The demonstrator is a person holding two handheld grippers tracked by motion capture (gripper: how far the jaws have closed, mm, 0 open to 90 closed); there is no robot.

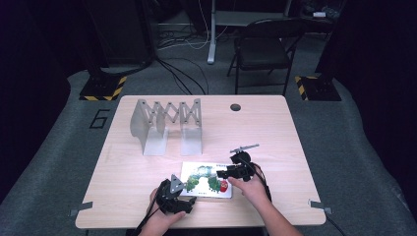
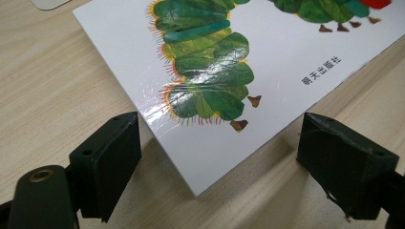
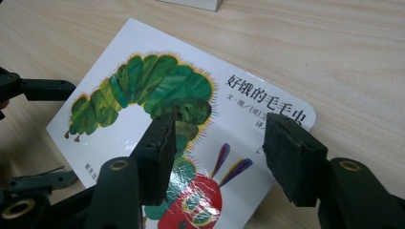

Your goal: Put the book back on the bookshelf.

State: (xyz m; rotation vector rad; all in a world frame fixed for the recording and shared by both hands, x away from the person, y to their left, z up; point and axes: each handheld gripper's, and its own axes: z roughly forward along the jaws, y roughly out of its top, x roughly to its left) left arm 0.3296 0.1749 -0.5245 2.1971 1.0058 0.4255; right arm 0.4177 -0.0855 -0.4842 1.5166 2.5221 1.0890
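The book (image 1: 206,180) lies flat on the table (image 1: 147,167); left gripper (image 1: 193,199) gapes wide at its corner, right gripper (image 1: 220,173) hovers half-open above it.

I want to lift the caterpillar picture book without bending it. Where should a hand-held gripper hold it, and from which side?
The book lies flat, so probably only its thin edges offer a hold. Take the near corner, coming in low from the person's side: the left hand-held gripper already has open jaws on either side of it. The table blocks any hold from above.

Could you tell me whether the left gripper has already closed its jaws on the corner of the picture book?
No, in the left gripper view the jaws stand apart either side of the picture book corner, pads clear of it.
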